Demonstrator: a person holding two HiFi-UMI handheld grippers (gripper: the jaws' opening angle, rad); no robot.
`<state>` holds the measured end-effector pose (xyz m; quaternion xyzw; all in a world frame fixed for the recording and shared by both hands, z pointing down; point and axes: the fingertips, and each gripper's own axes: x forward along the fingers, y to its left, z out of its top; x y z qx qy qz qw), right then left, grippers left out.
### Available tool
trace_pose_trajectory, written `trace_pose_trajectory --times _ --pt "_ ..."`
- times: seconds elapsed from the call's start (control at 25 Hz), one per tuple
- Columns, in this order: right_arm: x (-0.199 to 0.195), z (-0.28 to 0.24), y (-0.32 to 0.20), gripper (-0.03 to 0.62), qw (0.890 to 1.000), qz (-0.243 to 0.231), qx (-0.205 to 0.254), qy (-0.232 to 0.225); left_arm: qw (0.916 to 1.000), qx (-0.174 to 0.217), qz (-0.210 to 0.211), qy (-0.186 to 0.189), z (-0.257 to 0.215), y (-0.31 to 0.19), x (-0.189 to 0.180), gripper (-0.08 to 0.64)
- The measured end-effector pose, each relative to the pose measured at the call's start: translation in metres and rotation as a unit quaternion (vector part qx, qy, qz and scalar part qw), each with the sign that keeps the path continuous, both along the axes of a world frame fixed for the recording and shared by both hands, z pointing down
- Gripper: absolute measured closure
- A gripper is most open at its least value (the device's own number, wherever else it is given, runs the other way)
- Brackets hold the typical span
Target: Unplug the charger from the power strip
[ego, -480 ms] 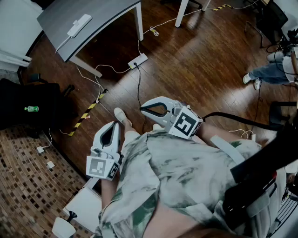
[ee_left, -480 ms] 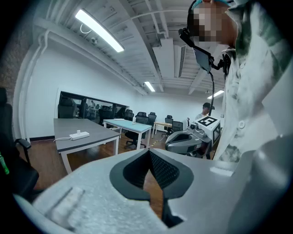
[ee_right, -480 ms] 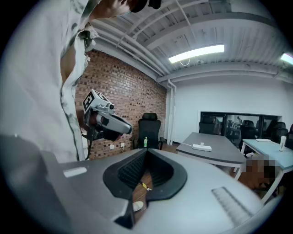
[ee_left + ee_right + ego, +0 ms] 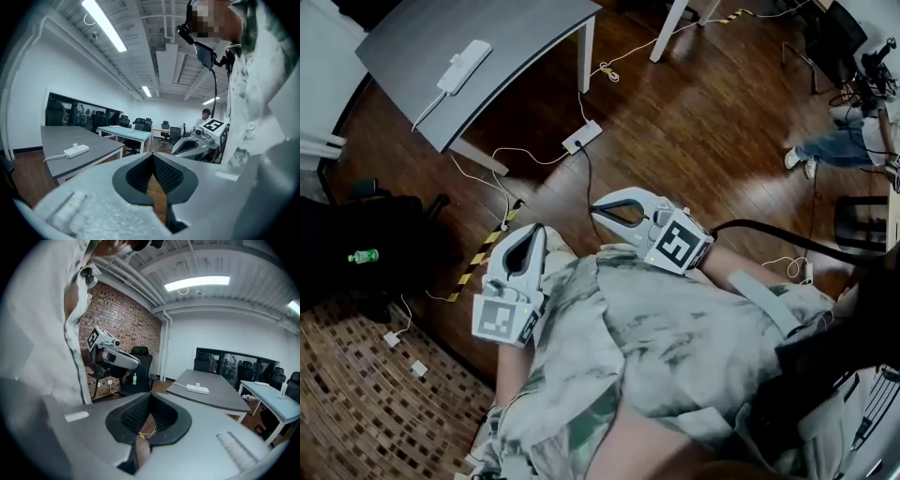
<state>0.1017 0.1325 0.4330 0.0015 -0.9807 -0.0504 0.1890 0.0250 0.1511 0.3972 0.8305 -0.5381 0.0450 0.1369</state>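
Left gripper (image 4: 535,231), right gripper (image 4: 600,211): jaws together, nothing inside. Power strip (image 4: 462,66) with charger (image 4: 75,146) on table (image 4: 516,28), upper left, well apart. Step closer, pinch charger, pull straight.

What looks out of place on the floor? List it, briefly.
Nothing looks spilled or damaged. A white rectangular power strip lies on the dark wooden floor near the grey table, thin white cables trailing loosely from it. Two small white adapters lie loose on the brown mosaic-patterned floor.
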Motion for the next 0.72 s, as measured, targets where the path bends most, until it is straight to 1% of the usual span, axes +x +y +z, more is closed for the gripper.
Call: trace_pose_trajectory --times 0.16,0.28,0.36,0.52,0.72 --pt "-0.077 -0.004 -0.028 0.585 1.0 -0.004 0.008 0.003 0.9999 -0.006 0.012 -0.007 -0.001 -0.028 -0.071 0.56" --pt "-0.124 -0.006 -0.044 0.585 1.0 -0.003 0.009 0.004 0.9995 -0.01 0.024 -0.016 -0.001 -0.041 -0.113 0.56" --pt "-0.151 -0.001 -0.053 0.586 1.0 -0.006 0.007 0.005 0.9995 -0.009 0.023 -0.021 0.0 -0.049 -0.137 0.56" --pt "-0.185 0.01 -0.067 0.586 1.0 -0.024 0.011 0.013 0.9999 -0.01 0.001 -0.009 0.007 -0.058 -0.171 0.56" --pt "-0.218 0.019 -0.1 0.584 0.999 -0.022 0.006 0.022 0.9994 -0.019 -0.027 0.005 0.021 -0.076 -0.204 0.56"
